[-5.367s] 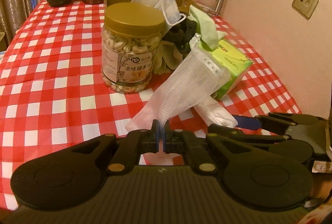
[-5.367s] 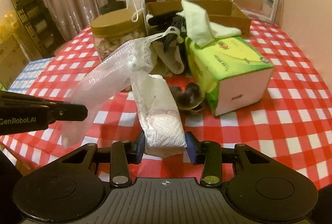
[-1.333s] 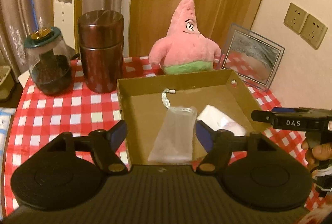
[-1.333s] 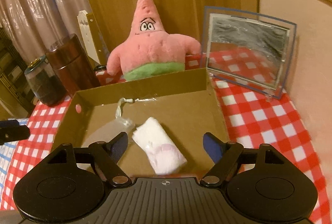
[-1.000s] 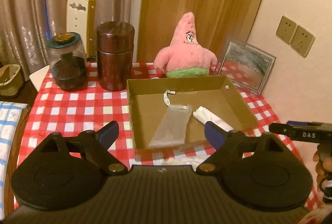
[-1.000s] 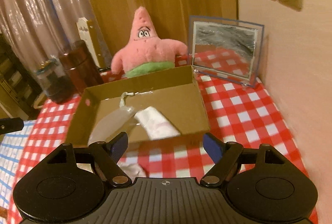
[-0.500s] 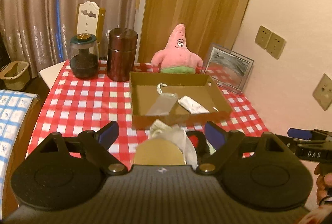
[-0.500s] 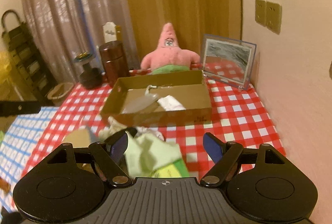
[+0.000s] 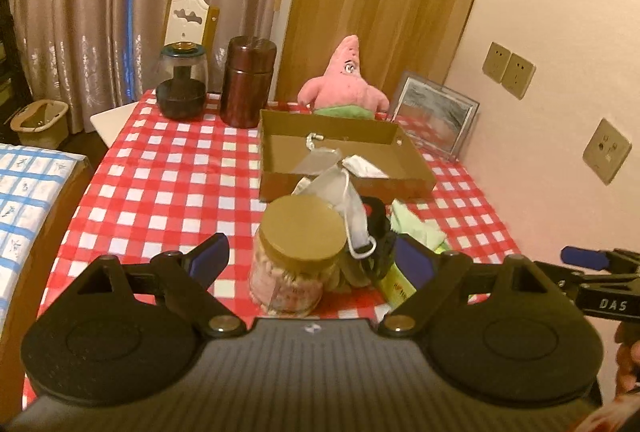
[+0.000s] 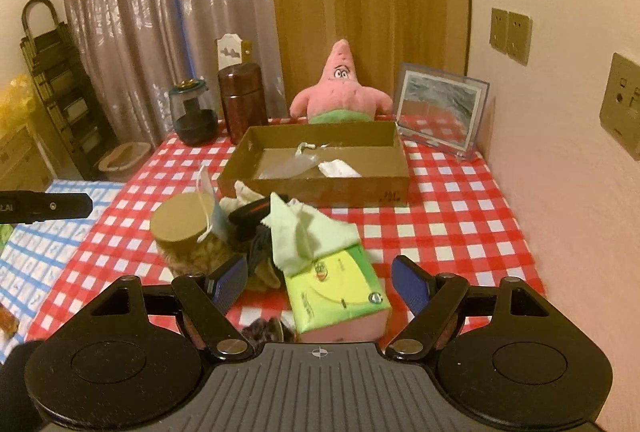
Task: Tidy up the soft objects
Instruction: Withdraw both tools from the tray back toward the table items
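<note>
Holding both tools wide apart and empty, left tool (image 9: pixel 310 258) and right tool (image 10: pixel 320 280), I look down on the counter (image 10: pixel 460 232) from above the pile. By my reading two soft things are done: a mesh bag (image 10: pixel 286 165) and a white pack (image 10: pixel 340 168) lie in the box (image 10: pixel 320 187) at mid-frame. Left are the mask (image 9: pixel 352 207) draped on the jar (image 9: pixel 298 264), the green cloth (image 10: pixel 304 232) on the tissue pack (image 10: pixel 336 296), and dark items between them.

One cardboard box (image 10: pixel 320 187) (two soft items inside), one plush (image 10: pixel 340 87), three jars, one tissue pack (image 10: pixel 340 292).
</note>
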### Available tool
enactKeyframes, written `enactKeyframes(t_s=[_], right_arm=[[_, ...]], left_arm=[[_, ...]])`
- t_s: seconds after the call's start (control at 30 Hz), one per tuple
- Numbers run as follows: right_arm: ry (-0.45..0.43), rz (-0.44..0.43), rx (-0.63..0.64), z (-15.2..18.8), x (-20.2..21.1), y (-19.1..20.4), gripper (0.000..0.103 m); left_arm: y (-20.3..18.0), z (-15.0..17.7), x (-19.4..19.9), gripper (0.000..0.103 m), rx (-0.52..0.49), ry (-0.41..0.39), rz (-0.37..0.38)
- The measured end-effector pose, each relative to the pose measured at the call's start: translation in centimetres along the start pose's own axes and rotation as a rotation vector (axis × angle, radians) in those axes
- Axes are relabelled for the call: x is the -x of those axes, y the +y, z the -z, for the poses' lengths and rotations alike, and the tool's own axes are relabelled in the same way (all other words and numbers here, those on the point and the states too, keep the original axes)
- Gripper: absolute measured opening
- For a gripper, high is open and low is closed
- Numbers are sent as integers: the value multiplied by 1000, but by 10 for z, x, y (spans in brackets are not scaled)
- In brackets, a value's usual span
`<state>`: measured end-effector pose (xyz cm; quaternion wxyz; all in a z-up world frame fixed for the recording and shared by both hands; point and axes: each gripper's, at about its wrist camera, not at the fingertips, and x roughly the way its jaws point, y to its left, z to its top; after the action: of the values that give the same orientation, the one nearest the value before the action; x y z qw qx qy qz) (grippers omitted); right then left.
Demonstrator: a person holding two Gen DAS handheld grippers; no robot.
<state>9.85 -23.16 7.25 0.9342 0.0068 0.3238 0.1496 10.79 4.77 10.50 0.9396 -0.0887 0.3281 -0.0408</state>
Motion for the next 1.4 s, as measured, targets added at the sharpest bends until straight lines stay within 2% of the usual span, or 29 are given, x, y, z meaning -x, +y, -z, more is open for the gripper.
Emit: enactKeyframes(t_s=[0.3, 0.47, 1.4], right_arm=[[24, 22, -10, 17, 6, -3, 79], [29, 22, -12, 20, 6, -3, 79], [33, 31, -29, 22, -1, -10, 79]], left_arm=[[2, 30, 9, 88, -2, 40, -34], [-5, 39, 7, 88, -11, 62, -21], [-29, 50, -13, 88, -48, 121, 1]])
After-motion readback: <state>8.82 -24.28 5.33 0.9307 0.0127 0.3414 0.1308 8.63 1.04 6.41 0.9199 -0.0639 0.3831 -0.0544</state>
